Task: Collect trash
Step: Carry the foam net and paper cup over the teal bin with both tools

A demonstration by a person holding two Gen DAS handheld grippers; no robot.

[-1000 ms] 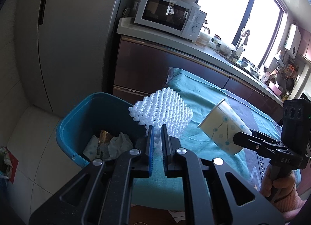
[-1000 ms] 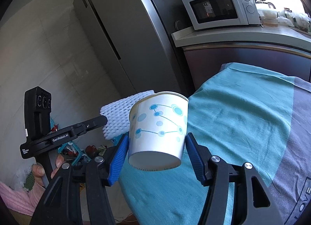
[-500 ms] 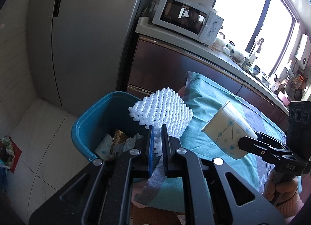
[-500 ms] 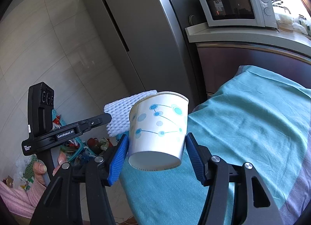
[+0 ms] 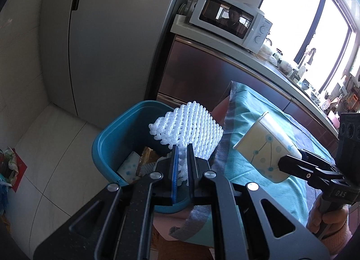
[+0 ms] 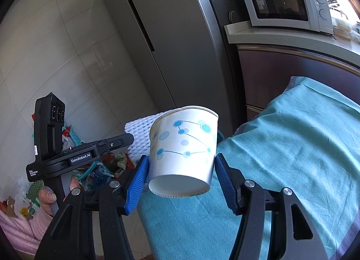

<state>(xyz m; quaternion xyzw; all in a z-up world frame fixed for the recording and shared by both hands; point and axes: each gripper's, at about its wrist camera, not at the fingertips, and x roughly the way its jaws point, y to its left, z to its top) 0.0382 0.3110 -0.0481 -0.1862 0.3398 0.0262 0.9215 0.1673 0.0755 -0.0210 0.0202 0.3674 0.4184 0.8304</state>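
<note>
My left gripper [image 5: 182, 165] is shut on a white foam net sleeve [image 5: 189, 127] and holds it over the teal trash bin [image 5: 112, 138], which has paper scraps inside. My right gripper [image 6: 181, 179] is shut on a white paper cup with blue dots [image 6: 183, 147], held above the table's left end. The cup also shows in the left wrist view [image 5: 263, 147], to the right of the bin. The foam sleeve [image 6: 139, 129] and the left gripper [image 6: 128, 139] show behind the cup in the right wrist view.
A table with a teal cloth [image 6: 292, 158] stands beside the bin. A grey fridge [image 5: 108, 42] and a counter with a white microwave [image 5: 227, 26] are behind. Bags and clutter [image 6: 96, 167] lie on the floor at the left.
Both grippers have moved left toward the bin with their loads. The foam sleeve now hangs over the bin's opening and the cup is nearer the table's left edge.
</note>
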